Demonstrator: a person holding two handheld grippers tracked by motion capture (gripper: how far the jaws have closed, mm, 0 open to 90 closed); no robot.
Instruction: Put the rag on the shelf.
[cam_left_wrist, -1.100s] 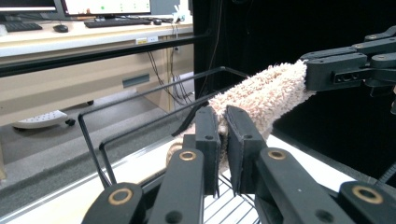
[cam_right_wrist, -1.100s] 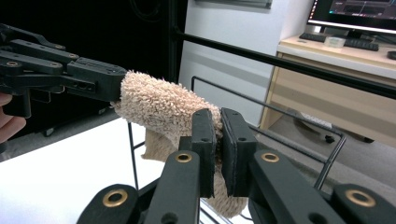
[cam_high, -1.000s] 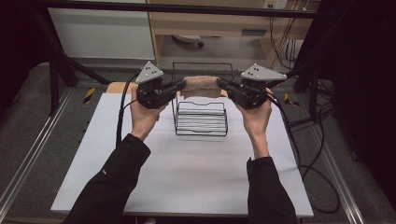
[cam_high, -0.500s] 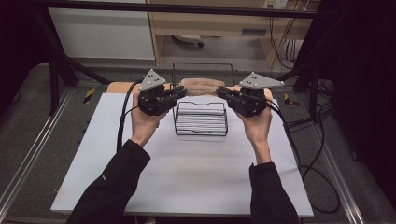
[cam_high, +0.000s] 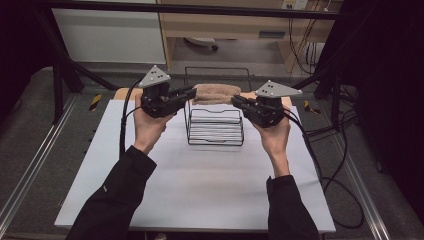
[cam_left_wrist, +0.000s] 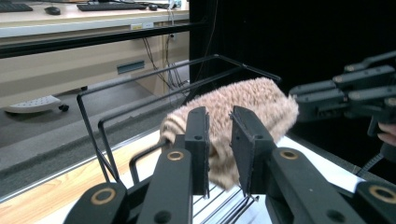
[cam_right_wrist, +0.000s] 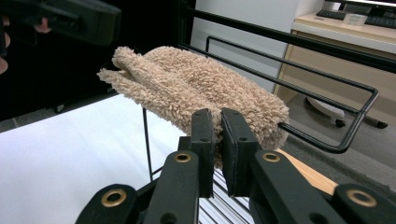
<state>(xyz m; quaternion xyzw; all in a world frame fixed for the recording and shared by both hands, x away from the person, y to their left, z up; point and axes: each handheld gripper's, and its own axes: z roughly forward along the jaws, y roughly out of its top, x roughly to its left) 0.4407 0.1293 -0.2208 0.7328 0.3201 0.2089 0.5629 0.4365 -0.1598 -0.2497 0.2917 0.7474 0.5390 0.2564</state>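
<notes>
A beige fluffy towel (cam_high: 216, 92) lies across the top rails of a black wire rack (cam_high: 215, 132). My left gripper (cam_high: 192, 93) is at the towel's left end. In the left gripper view its jaws have just been opening, and the towel (cam_left_wrist: 243, 100) hangs in the gap of the left gripper (cam_left_wrist: 219, 114) without being squeezed. My right gripper (cam_high: 235, 101) is at the towel's right end. In the right gripper view the right gripper (cam_right_wrist: 217, 114) is pinched on the towel's (cam_right_wrist: 187, 88) lower edge. Each gripper also appears in the other's view: the right gripper (cam_left_wrist: 345, 93) and the left gripper (cam_right_wrist: 70, 16).
The rack stands at the back middle of a white tabletop (cam_high: 200, 190), with a wooden strip (cam_high: 120, 92) behind it. Cables trail from both grippers, the right one looping off the table's right edge (cam_high: 320, 165). The rack's rails (cam_right_wrist: 292, 64) rise just beyond the towel.
Both hands stay at the rack's top with the towel between them. The grippers have dipped and tilted slightly, and the towel rests a touch lower on the rails.
</notes>
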